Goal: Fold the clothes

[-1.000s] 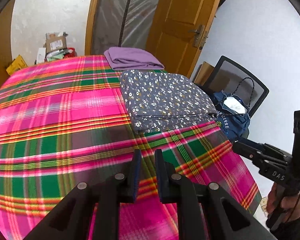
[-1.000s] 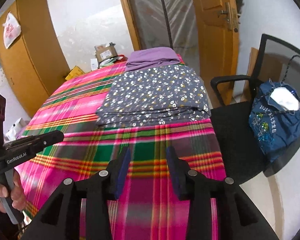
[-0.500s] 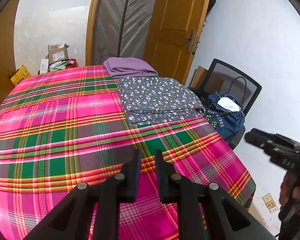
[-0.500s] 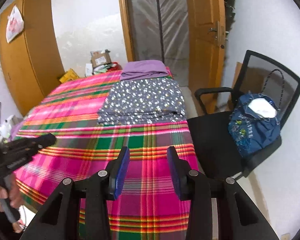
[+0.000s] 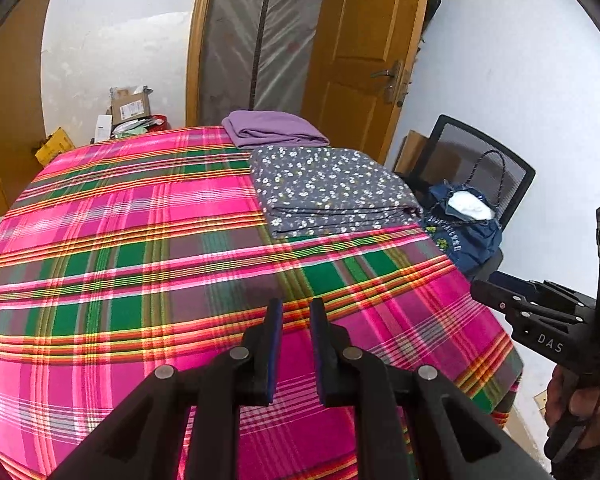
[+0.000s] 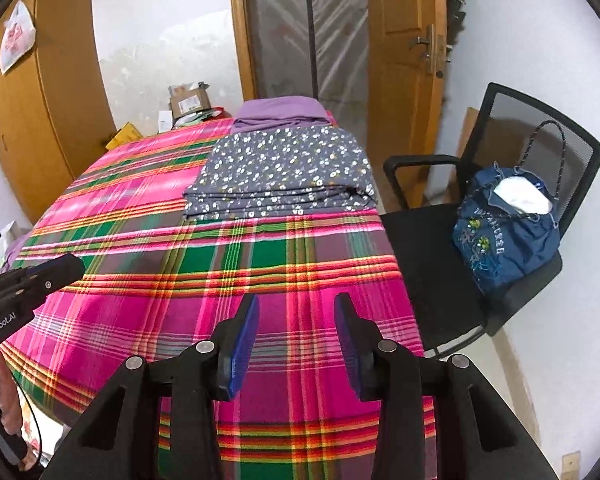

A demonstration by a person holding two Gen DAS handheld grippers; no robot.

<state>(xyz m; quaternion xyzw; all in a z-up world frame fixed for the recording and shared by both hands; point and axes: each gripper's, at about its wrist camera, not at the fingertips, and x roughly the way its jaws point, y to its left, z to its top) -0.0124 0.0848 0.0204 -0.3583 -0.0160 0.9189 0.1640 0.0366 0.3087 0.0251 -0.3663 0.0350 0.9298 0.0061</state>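
**Both grippers drawn back from the folded pile**

Since a second ago I have pulled both grippers away from the clothes, so the floral garment now sits smaller and farther ahead of my fingers than it did. It lies folded flat, well beyond the fingertips of the right gripper, at the far right of the plaid-covered surface; the purple garment sits folded just behind it, the two stacked near that edge, I judge, as finished work set aside. The right fingers stand wide with nothing between them; the left gripper shows a narrow gap, also empty. Both hover over bare plaid, perhaps waiting for another piece. Lettering reads "GenRobot.AI" on the left gripper's body and "DAS" on the right's. The blue bag on the office chair, right of my fingers, carries embroidered writing I cannot read.
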